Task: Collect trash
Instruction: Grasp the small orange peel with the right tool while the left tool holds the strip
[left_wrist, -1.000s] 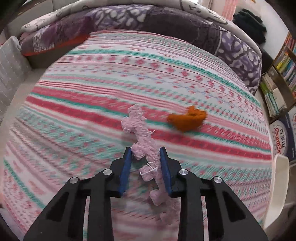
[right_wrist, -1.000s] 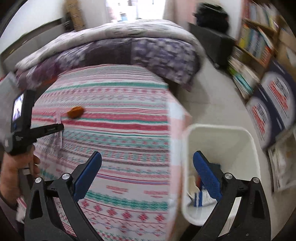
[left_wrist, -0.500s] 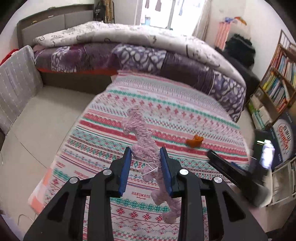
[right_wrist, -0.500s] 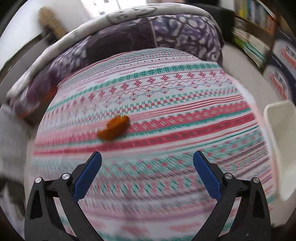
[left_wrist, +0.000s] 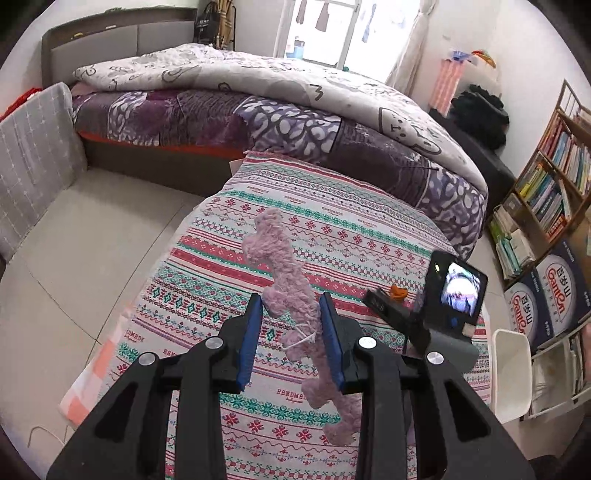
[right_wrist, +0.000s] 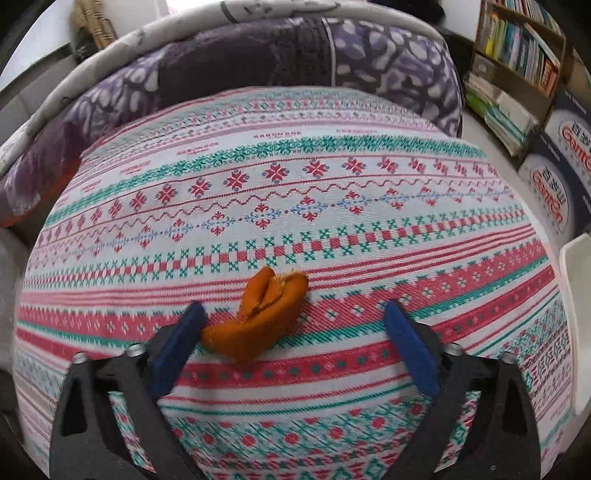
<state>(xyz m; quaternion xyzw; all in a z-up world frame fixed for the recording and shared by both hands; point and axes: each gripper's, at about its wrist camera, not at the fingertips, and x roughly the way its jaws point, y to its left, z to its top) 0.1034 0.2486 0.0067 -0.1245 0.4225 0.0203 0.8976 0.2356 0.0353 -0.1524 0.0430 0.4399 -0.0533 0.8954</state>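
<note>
A strip of fluffy pink yarn (left_wrist: 266, 240) is pinched between the blue pads of my left gripper (left_wrist: 290, 301), which is shut on it and holds it high above the patterned cloth (left_wrist: 332, 221). The strip hangs out both above and below the jaws. An orange peel (right_wrist: 258, 325) lies on the cloth (right_wrist: 295, 184). My right gripper (right_wrist: 293, 310) is down at the cloth with its jaws closing around the peel; the left pad is at the peel's end, the right pad stands well apart. The left wrist view also shows the peel (left_wrist: 399, 291) beside the right gripper's finger.
A white bin (left_wrist: 511, 373) stands on the floor at the cloth's right edge, its rim (right_wrist: 576, 295) showing in the right wrist view. A bed with a purple quilt (left_wrist: 288, 125) lies beyond, bookshelves (left_wrist: 554, 192) and boxes to the right, bare floor (left_wrist: 92, 240) to the left.
The left gripper rose and pulled back with the yarn, so more of the room shows. The right gripper swung from the bin to the orange peel, dropped to it, and its jaws narrowed.
</note>
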